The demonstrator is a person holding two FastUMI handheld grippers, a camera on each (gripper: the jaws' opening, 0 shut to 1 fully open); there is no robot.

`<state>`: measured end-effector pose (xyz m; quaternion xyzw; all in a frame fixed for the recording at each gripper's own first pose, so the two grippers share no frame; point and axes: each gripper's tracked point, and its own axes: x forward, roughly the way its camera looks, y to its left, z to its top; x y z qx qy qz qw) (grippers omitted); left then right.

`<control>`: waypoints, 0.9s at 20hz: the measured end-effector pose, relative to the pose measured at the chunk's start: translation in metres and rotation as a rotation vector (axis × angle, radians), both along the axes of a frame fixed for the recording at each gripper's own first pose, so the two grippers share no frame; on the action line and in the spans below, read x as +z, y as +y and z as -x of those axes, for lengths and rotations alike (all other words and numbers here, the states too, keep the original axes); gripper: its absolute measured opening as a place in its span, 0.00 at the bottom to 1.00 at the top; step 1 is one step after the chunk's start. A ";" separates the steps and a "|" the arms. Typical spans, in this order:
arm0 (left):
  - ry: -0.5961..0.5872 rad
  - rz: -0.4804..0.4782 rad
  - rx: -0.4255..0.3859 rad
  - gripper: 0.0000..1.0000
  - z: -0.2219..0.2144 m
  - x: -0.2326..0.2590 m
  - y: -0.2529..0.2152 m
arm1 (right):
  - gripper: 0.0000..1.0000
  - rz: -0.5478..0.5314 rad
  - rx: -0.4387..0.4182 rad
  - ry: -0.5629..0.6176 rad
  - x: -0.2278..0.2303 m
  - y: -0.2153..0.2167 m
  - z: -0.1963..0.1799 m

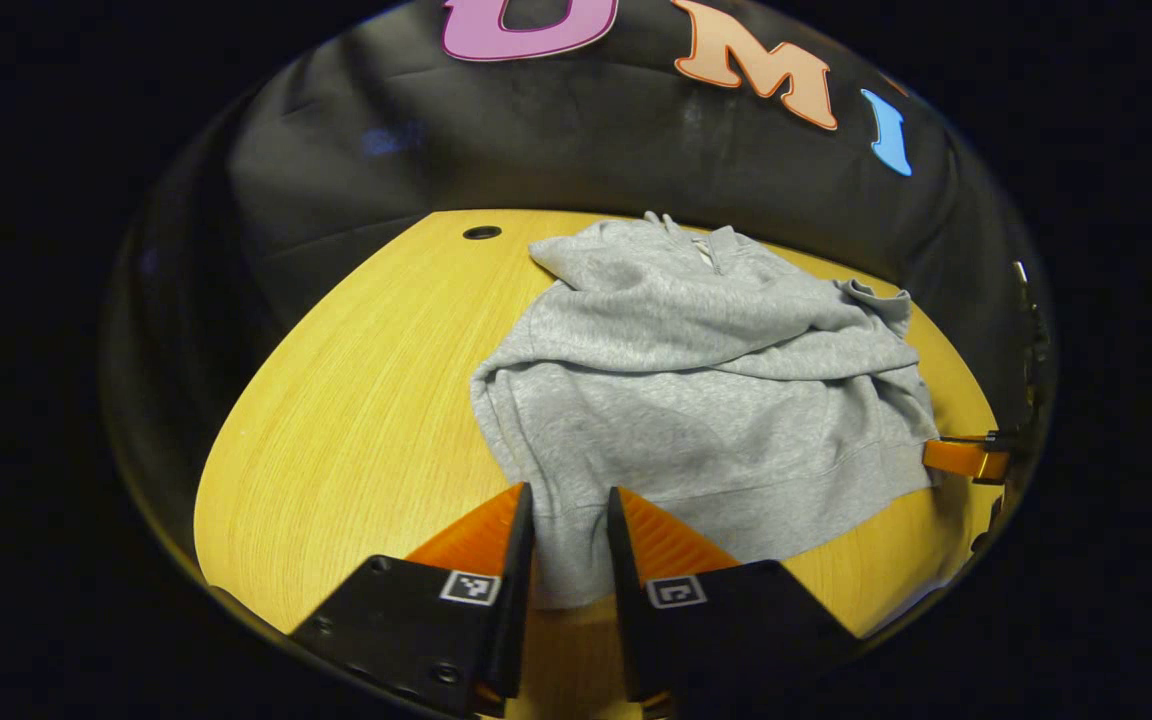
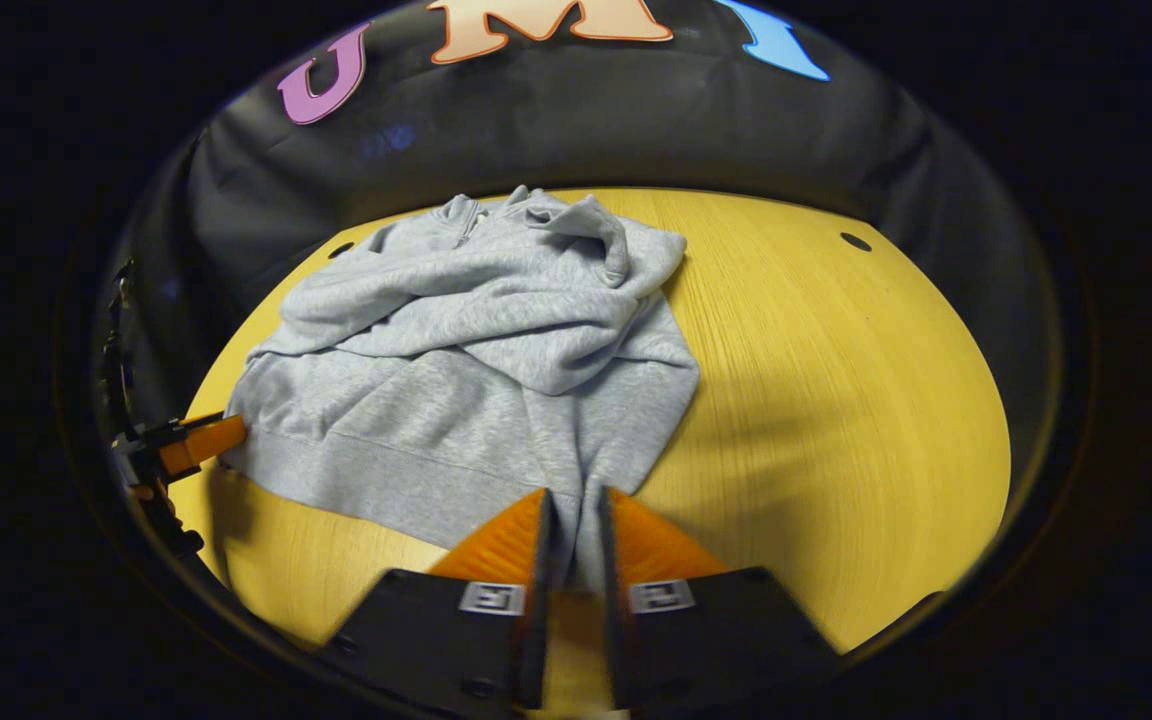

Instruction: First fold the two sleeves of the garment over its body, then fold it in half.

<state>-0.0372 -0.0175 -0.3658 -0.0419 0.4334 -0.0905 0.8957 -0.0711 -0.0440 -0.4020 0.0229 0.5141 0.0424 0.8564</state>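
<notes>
Garment: I see a light grey fleece sweatshirt with a short zip collar (image 1: pixel 696 390) lying on the table, centre to right of centre in the left gripper view; collar toward the upper middle of the frame, ribbed hem toward the bottom; in the right gripper view it sits left of centre.
Sleeves: both grey sleeves lie folded across the body; one sleeve (image 1: pixel 696 335) runs as a band across the chest in the left gripper view; in the right gripper view a sleeve cuff (image 2: pixel 596 235) is bunched near the collar, upper middle of the frame.
Left gripper: my left gripper (image 1: pixel 570 510) is at the bottom centre of its own view; jaws narrow, with a corner of the hem between them and both fingers against the cloth; I also see its tip at the lower left edge of the right gripper view, touching the hem's corner.
Right gripper: my right gripper (image 2: pixel 576 515) is at the bottom centre of its own view; jaws narrow, pinching the other hem corner; its tip appears at the right edge of the left gripper view, at the hem.
Surface: a pale yellow wood-grain table (image 1: pixel 356 420) with a small dark round hole (image 1: pixel 482 232) at upper left of the left gripper view; a similar hole (image 2: pixel 855 241) at upper right of the right gripper view.
Fold state: the hem lies flat near the bottom of both frames; the body is not folded in half.
</notes>
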 end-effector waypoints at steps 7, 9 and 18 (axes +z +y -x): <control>0.037 0.021 -0.028 0.01 0.005 0.001 -0.007 | 0.09 -0.042 -0.009 0.057 -0.003 0.002 0.002; 0.046 0.041 -0.020 0.00 0.005 0.002 -0.008 | 0.09 -0.040 -0.007 0.059 -0.002 0.004 0.003; 0.135 0.081 0.005 0.00 0.006 0.002 -0.004 | 0.08 -0.055 -0.005 0.116 0.003 0.000 -0.001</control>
